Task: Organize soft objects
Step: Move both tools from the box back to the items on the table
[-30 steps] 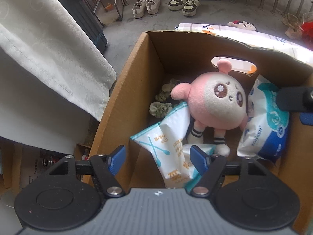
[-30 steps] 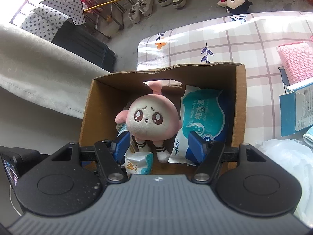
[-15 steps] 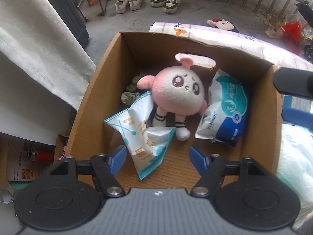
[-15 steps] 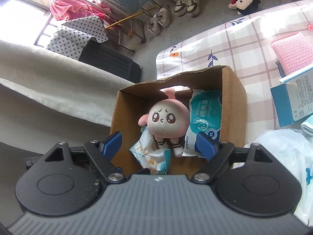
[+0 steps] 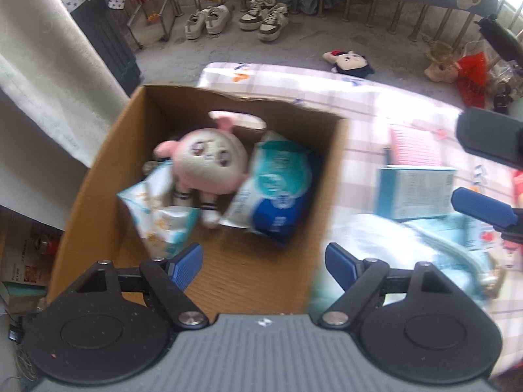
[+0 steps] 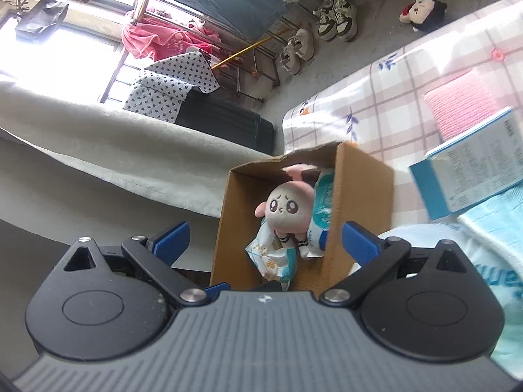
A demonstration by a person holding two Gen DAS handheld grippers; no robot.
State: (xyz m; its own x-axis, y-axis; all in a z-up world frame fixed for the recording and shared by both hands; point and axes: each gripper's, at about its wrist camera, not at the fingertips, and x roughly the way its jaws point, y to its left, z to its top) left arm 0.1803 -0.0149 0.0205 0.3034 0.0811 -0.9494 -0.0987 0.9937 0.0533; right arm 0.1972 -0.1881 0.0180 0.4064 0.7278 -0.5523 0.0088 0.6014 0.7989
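Both grippers stand with jaws spread and nothing between them: the left gripper [image 5: 263, 259] over the near end of the cardboard box [image 5: 98, 176], the right gripper [image 6: 264, 240] above and short of it. Inside the box, a crumpled tissue pack [image 5: 160, 215] lies nearest, the pink plush doll [image 5: 209, 160] beyond it, and a blue-and-white wipes pack [image 5: 278, 192] just beside the doll. Past the box's far wall, a pink knitted cloth [image 6: 457, 104] lies on the checked tablecloth [image 6: 392, 98].
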